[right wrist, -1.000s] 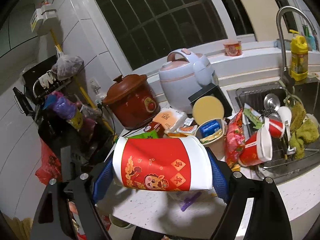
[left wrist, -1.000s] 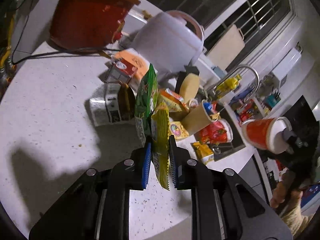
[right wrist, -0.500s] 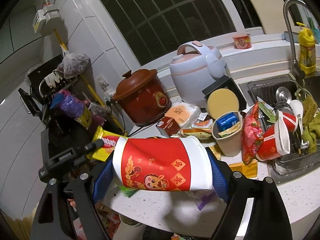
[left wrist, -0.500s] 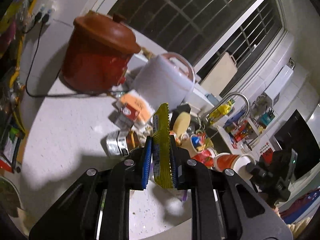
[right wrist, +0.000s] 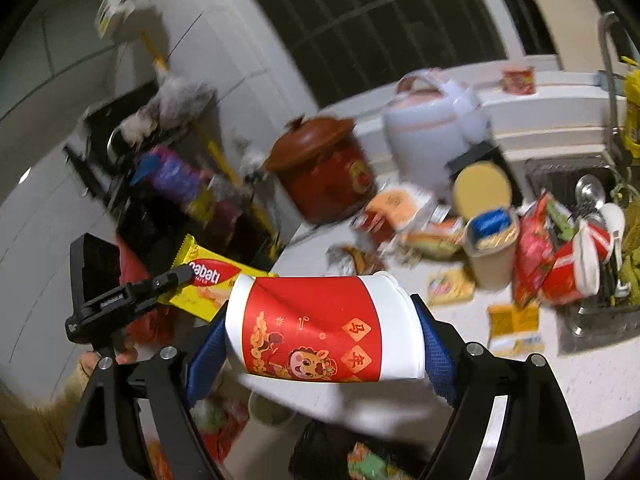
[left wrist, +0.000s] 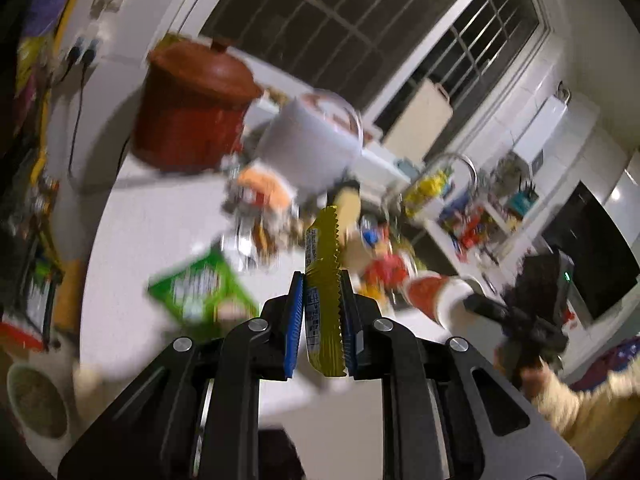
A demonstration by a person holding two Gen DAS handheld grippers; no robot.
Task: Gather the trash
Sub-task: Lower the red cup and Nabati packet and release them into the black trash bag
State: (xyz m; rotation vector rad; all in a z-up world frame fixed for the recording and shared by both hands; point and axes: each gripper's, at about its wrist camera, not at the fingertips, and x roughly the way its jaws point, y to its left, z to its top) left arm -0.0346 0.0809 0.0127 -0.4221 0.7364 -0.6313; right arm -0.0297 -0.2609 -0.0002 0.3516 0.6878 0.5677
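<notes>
My left gripper (left wrist: 320, 284) is shut on a yellow wafer wrapper (left wrist: 323, 256), held edge-on above the counter's near edge; the same wrapper (right wrist: 200, 280) shows in the right wrist view beside the left gripper (right wrist: 176, 276). A green wrapper (left wrist: 200, 288) is blurred in the air below it, left of the jaws. My right gripper (right wrist: 320, 328) is shut on a red and white paper cup (right wrist: 324, 328), lying sideways between the pads; the cup (left wrist: 436, 292) also shows in the left wrist view. More wrappers and cups (right wrist: 496, 240) lie on the white counter (right wrist: 592, 384).
A red clay pot (right wrist: 324, 172) and a white rice cooker (right wrist: 436, 120) stand at the counter's back. A sink (right wrist: 580, 184) with dishes is at the right. Bags of trash (right wrist: 360, 460) lie on the floor below the counter edge. A cluttered rack (right wrist: 160, 176) stands left.
Both grippers have drawn back from the counter toward its near edge. The green wrapper that hung with the yellow one has come loose and falls to the left. The cup stays held.
</notes>
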